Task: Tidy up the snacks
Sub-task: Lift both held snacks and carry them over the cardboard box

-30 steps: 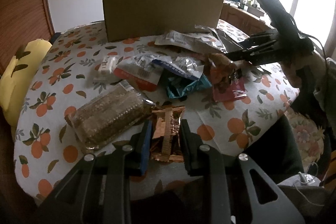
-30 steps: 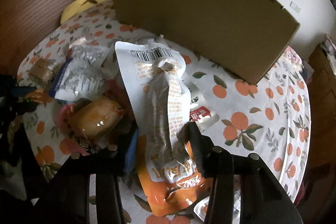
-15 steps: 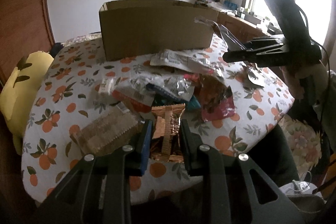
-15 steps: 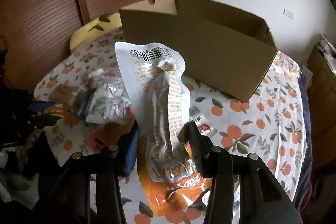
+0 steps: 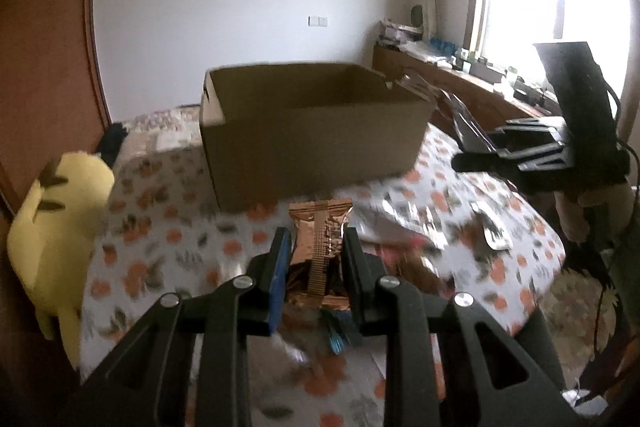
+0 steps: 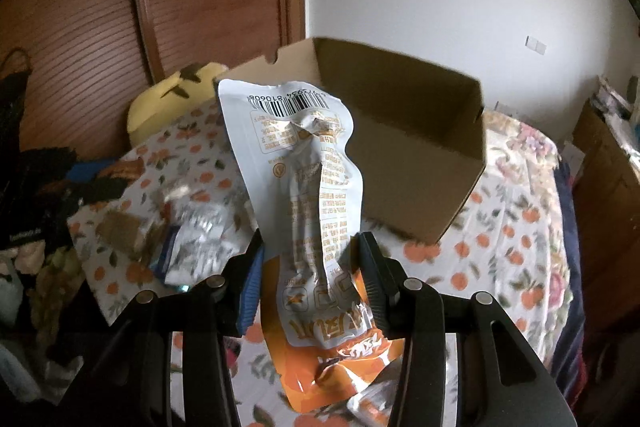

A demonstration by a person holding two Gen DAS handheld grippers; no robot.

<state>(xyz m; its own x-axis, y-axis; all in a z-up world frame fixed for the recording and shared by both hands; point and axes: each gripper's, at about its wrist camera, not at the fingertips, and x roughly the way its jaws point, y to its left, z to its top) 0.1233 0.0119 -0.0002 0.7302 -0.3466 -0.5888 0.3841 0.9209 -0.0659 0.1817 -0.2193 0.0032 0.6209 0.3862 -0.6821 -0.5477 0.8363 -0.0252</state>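
My left tool (image 5: 316, 251) holds a snack packet (image 5: 320, 247) above the counter (image 5: 168, 251), before the open cardboard box (image 5: 312, 135) that stands at the counter's far side. My right tool (image 6: 308, 267) holds a long pouch (image 6: 308, 187) upright before the same box (image 6: 416, 163). Loose snack wrappers (image 6: 192, 235) lie on the counter (image 6: 516, 239) left of that pouch. A plush toy (image 5: 56, 227) sits off the counter's left edge, beside the door (image 5: 44, 59).

Left gripper (image 5: 314, 247): black angular fingers, a blue pad lining the left one, silver round screw heads behind the tips. Right gripper (image 6: 310, 267): matching black fingers, blue pad and silver screws; black cable trailed behind its body.
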